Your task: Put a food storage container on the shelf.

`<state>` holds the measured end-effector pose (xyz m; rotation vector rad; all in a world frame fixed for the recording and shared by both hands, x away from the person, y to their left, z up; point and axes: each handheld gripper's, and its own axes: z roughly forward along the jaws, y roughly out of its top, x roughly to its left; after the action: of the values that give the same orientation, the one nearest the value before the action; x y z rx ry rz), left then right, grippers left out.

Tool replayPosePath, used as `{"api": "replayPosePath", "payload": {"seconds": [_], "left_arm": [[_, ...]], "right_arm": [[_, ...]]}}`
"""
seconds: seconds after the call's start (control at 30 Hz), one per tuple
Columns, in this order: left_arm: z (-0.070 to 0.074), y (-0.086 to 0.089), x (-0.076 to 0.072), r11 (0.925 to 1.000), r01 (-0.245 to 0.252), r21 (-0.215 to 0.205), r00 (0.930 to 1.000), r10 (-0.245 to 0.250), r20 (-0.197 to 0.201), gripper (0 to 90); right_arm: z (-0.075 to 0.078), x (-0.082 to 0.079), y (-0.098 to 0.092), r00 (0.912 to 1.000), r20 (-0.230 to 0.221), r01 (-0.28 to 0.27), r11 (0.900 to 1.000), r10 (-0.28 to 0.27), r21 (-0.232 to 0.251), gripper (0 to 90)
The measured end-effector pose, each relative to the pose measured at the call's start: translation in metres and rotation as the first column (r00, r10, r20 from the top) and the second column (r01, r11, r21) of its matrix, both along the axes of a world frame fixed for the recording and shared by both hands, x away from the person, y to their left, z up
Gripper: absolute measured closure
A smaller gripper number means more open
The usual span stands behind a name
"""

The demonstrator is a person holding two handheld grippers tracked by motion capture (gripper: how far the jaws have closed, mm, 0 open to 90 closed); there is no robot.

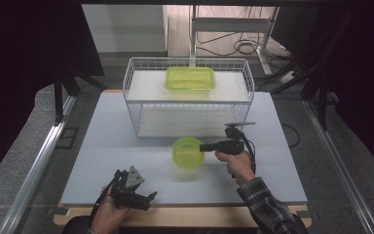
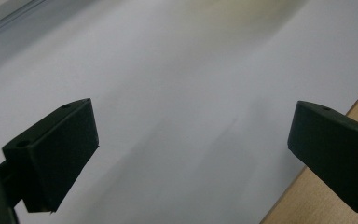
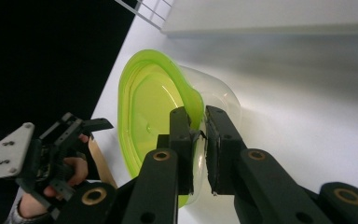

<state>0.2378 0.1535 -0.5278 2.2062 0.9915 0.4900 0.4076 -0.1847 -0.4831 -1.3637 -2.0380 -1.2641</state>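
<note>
A round clear container with a lime-green lid [image 1: 188,152] sits on the white table in front of the wire basket. My right gripper [image 1: 203,147] reaches it from the right and is shut on its near rim. In the right gripper view the right gripper [image 3: 200,135] has one jaw on the green lid [image 3: 149,107] and the other against the clear wall [image 3: 223,100]. My left gripper [image 1: 148,200] rests at the table's front left edge, far from the container. In its own view the left gripper [image 2: 191,135] stands wide open over bare table.
A white wire basket [image 1: 131,83] stands at the back of the table with a white shelf inside. A rectangular green-lidded container [image 1: 190,78] lies on that shelf. The table's wooden front edge [image 2: 307,196] runs just by the left gripper.
</note>
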Motion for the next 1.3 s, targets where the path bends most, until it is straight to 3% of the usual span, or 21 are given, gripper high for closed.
{"api": "replayPosePath", "payload": {"seconds": [0.6,1.3], "left_arm": [[0.002,0.002,0.000,0.9999,-0.006,-0.014,0.9999,0.006,0.011,1.3],[0.003,0.003,0.000,0.9998,-0.011,-0.019,0.9998,0.011,0.016,0.8]], "right_arm": [[0.055,-0.009,-0.007,0.9954,0.096,-0.008,0.998,0.001,0.068,82.0],[0.134,-0.001,-0.009,0.9774,0.211,-0.003,0.994,-0.020,0.110,82.0]]}}
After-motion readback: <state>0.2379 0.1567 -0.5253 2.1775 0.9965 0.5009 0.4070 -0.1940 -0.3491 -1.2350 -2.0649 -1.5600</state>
